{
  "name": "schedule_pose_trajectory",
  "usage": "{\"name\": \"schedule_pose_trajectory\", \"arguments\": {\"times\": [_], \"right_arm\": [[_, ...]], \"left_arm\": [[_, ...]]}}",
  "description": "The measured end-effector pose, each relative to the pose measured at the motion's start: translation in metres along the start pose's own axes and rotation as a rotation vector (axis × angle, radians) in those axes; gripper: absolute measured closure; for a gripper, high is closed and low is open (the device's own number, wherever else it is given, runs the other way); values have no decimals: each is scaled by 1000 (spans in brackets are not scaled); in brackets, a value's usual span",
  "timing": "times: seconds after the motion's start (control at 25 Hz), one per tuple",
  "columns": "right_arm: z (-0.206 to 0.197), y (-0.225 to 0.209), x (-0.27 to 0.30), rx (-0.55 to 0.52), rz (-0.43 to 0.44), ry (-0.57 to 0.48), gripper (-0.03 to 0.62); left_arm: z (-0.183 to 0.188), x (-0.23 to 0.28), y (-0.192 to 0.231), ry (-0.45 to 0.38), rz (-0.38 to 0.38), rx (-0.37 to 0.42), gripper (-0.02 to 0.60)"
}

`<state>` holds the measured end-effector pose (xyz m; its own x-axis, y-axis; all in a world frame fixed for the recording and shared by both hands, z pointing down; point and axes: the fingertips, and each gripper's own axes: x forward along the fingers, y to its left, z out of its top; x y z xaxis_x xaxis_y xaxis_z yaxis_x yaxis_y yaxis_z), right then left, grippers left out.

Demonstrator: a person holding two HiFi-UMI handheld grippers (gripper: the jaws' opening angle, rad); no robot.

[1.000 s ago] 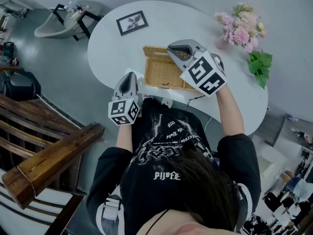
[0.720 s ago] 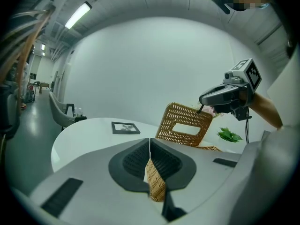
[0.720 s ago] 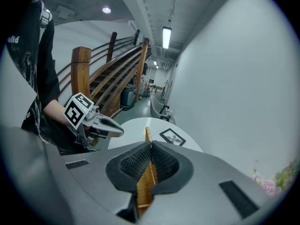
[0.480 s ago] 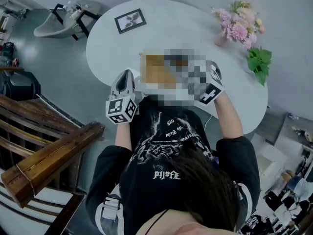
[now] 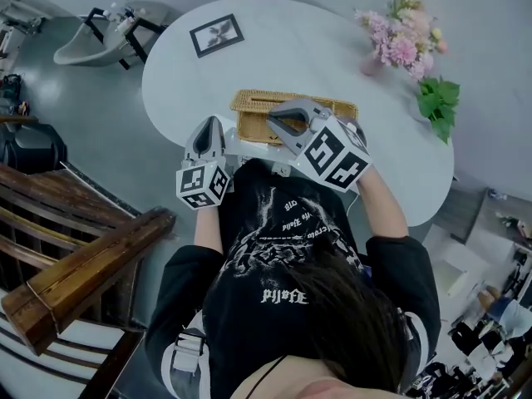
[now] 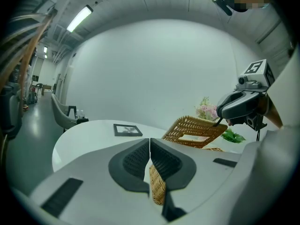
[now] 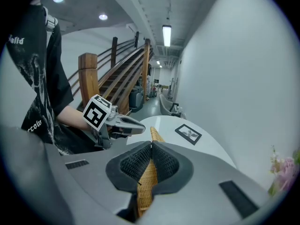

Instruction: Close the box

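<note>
Your right gripper (image 5: 278, 116) angles downward, jaws clamped on the rim of the woven lid (image 6: 197, 124), which tilts low over the box. Your left gripper (image 5: 208, 127) sits near level, pinching the near wall of the rectangular wicker box (image 5: 253, 129). The box stands at the near edge of the white table (image 5: 316, 48).

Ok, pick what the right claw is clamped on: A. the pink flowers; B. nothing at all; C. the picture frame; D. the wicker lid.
D: in the right gripper view the right claw's jaws pinch the edge of the wicker lid, which the left gripper view shows tilted up over the wicker box that the left claw grips.
</note>
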<state>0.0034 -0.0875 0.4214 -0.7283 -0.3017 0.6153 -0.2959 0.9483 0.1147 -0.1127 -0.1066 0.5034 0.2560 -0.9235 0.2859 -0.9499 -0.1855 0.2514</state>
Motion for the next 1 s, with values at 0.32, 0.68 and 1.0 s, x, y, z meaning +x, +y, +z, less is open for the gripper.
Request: {"name": "schedule_pose_trajectory", "arguments": {"times": [0.32, 0.68, 1.0], "right_arm": [[-15, 14, 3, 139, 38, -15, 559], [-39, 34, 14, 254, 93, -5, 559], [-65, 43, 29, 303, 91, 21, 558]], "left_arm": [[-3, 3, -3, 12, -4, 17, 557], [-12, 1, -7, 44, -5, 33, 557], [-19, 0, -13, 67, -18, 45, 557]]}}
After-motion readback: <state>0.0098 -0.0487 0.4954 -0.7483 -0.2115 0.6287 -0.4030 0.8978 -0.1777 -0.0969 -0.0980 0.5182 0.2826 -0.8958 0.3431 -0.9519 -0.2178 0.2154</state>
